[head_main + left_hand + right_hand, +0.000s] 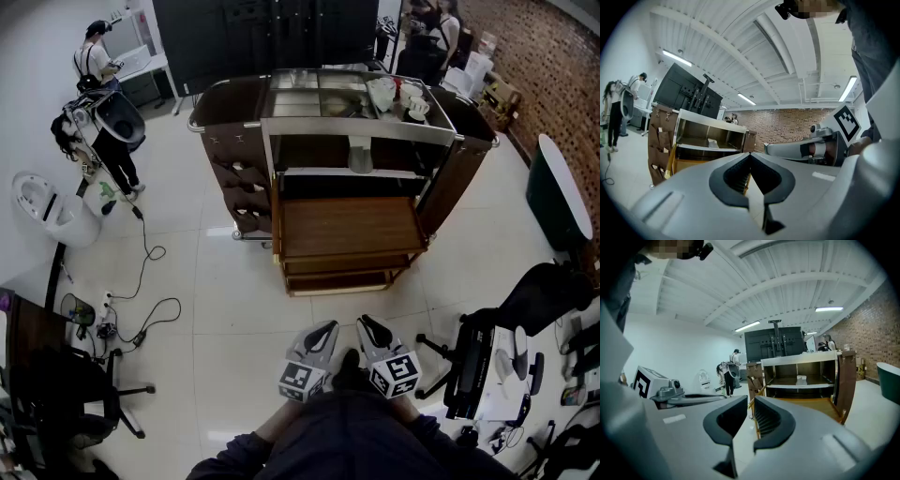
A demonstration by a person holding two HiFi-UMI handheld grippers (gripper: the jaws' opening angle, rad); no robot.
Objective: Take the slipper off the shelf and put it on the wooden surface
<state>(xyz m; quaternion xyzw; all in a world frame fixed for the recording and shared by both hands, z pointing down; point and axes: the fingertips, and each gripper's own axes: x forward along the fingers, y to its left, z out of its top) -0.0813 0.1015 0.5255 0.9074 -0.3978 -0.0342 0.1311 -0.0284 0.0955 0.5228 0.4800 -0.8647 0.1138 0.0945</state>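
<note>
Slipper (360, 156): pale; lies on the middle shelf (309, 172) of the cart, about midway along it; in the right gripper view it shows small on that same shelf (801, 379); well apart from both grippers
Wooden surface (352, 225): brown board jutting out at the front of the cart, just below the shelf with the slipper
Cart (230, 103): dark brown side panels on a metal frame; white cups and dishes (403, 98) stand on its top level toward the right
Left gripper (323, 330): held low in front of the person, well short of the cart; points about level toward it; its jaws meet at the tips with nothing between them; a cube with square markers sits on its back
Right gripper (372, 326): just beside the left gripper, tipped slightly downward toward the cart; its jaws stand a narrow gap apart, the floor showing through the gap; it holds nothing
Floor (234, 309): pale glossy tiles; a black cable (145, 281) trails across it at the left
Chairs: one dark office chair (84, 384) at lower left; another (487, 356) at lower right
People: two stand at the far left (98, 56), well away from the cart; more stand behind the cart at the top right (431, 28)
Wall: brick (553, 66) along the right side
</note>
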